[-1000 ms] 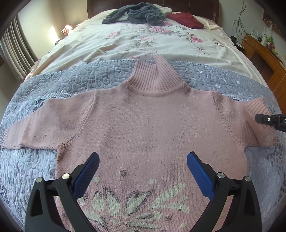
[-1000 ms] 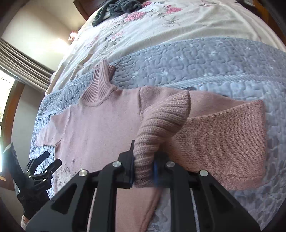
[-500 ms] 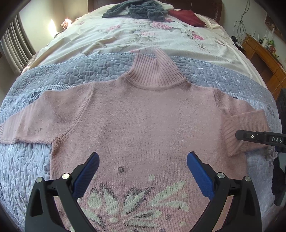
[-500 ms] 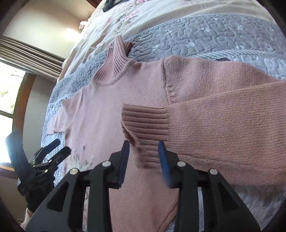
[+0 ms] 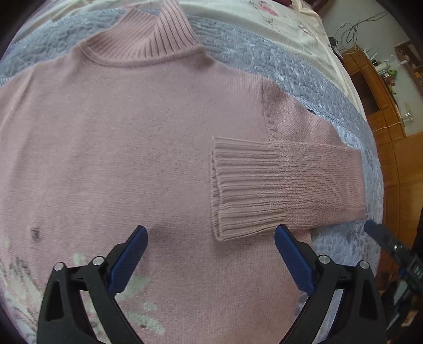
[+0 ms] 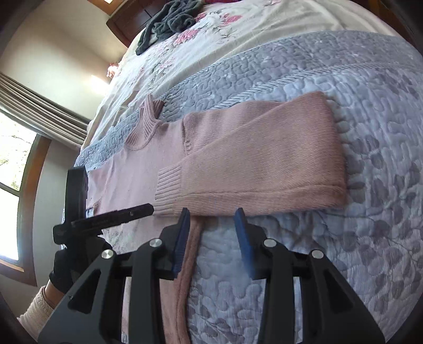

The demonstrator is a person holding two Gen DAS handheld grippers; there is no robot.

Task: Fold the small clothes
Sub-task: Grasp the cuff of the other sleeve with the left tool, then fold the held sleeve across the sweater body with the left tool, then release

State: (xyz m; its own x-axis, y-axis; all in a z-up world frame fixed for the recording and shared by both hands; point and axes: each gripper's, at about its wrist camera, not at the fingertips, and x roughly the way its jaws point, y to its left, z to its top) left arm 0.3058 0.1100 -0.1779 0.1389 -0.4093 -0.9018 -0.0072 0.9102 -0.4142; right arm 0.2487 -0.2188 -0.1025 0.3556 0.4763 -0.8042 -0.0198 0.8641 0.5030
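A pink knitted sweater with a ribbed high collar lies flat on the bed. Its right sleeve is folded inward, the ribbed cuff resting on the chest. My left gripper hovers open just below that cuff, nothing between its blue pads. In the right wrist view the folded sleeve lies across the top and my right gripper stands open beside the sweater's side edge, empty. The left gripper shows there at the left, held by a gloved hand.
The sweater rests on a grey quilted blanket over a floral sheet. Dark grey clothes lie near the headboard. Wooden furniture stands past the bed's right edge; a window and curtain are on the far side.
The right gripper carried the sleeve cuff inward, opened and let it drop on the chest, then drew back to the side edge. The left gripper moved right and closer to the cuff.
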